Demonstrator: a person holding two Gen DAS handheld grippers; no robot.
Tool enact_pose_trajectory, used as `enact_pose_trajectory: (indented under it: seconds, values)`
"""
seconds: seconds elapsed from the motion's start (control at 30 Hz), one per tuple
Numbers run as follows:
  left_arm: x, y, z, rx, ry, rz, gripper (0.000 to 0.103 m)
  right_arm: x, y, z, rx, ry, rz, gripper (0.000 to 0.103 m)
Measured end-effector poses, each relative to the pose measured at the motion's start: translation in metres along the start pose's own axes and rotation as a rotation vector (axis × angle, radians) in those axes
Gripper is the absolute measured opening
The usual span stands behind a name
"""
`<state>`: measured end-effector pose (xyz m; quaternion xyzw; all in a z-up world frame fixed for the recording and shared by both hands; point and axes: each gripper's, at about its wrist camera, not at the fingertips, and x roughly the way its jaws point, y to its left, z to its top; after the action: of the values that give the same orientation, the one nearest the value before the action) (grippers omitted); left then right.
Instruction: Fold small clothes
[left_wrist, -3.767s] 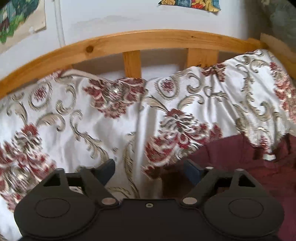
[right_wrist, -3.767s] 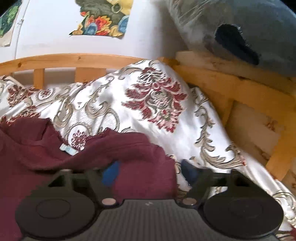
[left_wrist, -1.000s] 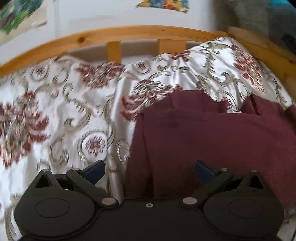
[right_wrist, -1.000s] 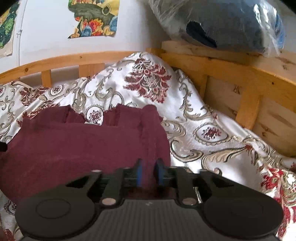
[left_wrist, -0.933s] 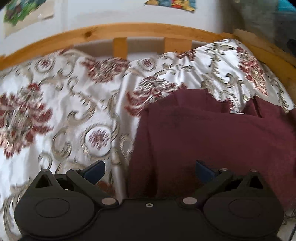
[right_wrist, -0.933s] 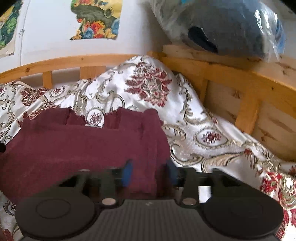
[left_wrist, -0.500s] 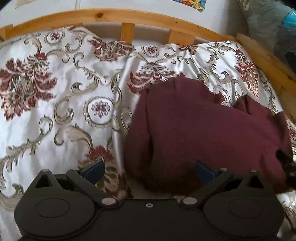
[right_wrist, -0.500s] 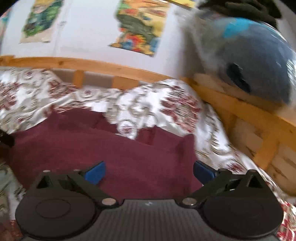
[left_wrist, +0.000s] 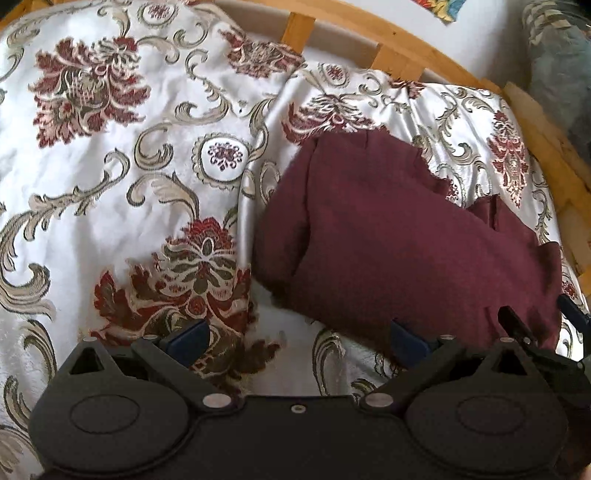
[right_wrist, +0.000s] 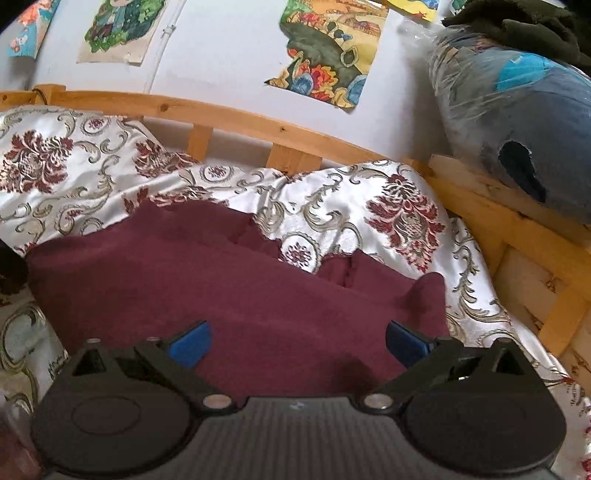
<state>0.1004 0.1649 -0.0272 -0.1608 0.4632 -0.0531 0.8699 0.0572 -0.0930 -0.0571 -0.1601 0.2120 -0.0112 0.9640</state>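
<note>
The maroon garment (right_wrist: 229, 295) lay folded on the patterned bedspread (left_wrist: 110, 177), near the bed's far right corner by the wooden rail (right_wrist: 236, 118). The right gripper (right_wrist: 297, 341), clamped on its edge a second earlier, had just spread its fingers wide and released it. The left gripper (left_wrist: 295, 338) stayed wide open, holding nothing, its view now tilted downward.

1. Left wrist: looked steeply down, close over the bedspread (left_wrist: 110, 206), wooden rail (left_wrist: 406, 40) at twelve o'clock.
2. Right wrist: looked shallower, toward the wall (right_wrist: 229, 59).
3. Shared: maroon garment (left_wrist: 406, 236), rail, bedspread.
</note>
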Motion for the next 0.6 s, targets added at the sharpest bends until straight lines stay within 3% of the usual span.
enact_pose_trajectory:
  seconds: [0.2,0.3,0.53,0.6]
  values:
    - [0.008,-0.003,0.0,-0.027,0.034,0.001,0.102,0.005,0.02,-0.002,-0.062,-0.014,0.056,0.103]
    - [0.008,-0.005,-0.001,-0.013,0.039,0.001,0.102,0.012,0.03,-0.006,-0.1,0.037,0.065,0.103]
    - [0.009,-0.005,-0.003,-0.018,0.048,-0.002,0.102,0.021,0.026,-0.009,-0.047,0.106,0.095,0.103]
    - [0.009,-0.005,-0.003,-0.03,0.046,-0.033,0.102,0.021,0.025,-0.01,-0.039,0.114,0.099,0.103]
